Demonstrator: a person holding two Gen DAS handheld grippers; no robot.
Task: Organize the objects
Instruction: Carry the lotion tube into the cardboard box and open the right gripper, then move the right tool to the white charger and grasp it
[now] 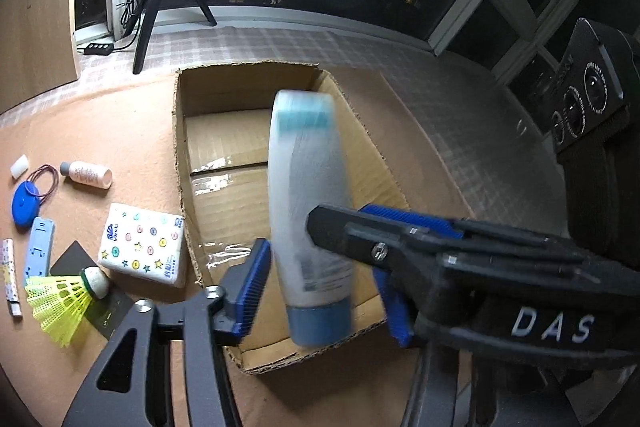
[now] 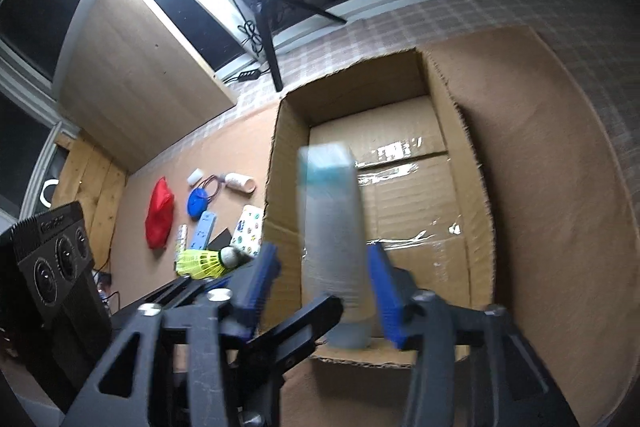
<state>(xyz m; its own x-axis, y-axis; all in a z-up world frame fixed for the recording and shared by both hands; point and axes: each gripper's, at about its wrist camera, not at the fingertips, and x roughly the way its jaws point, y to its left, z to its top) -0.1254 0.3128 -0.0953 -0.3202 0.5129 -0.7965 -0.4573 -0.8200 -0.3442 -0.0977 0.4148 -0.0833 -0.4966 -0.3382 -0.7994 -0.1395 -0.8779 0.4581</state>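
A: Which step is being carried out?

B: A white bottle (image 1: 308, 211) with a blue cap is being dropped into the open cardboard box (image 1: 182, 131). It is being seen blurred at the centre of both wrist views, cap end toward the lower edge, over the box's taped floor.

A: Is it being held?

B: Seemingly not. In the left wrist view the left gripper (image 1: 320, 287) is being shown with its jaws parted about halfway, the bottle standing between the blue pads, a gap showing on the right and the left pad just at its edge. In the right wrist view the right gripper (image 2: 324, 291) is likewise being shown partly open, gaps visible on both sides of the bottle. It is being judged as released, though the blur is leaving contact on the left side uncertain.

A: What is being left for sorting?

B: At the lower left of the left wrist view, on the worktop (image 1: 120, 131), a tissue pack (image 1: 144, 245), a yellow shuttlecock (image 1: 64, 299), a pink bottle (image 1: 86, 176) and a blue disc (image 1: 25, 203) are being left outside the box.

A: What is the next move calling for?

B: Both grippers are probably being required to be drawn clear of the box, then one being carried toward the lower left items.
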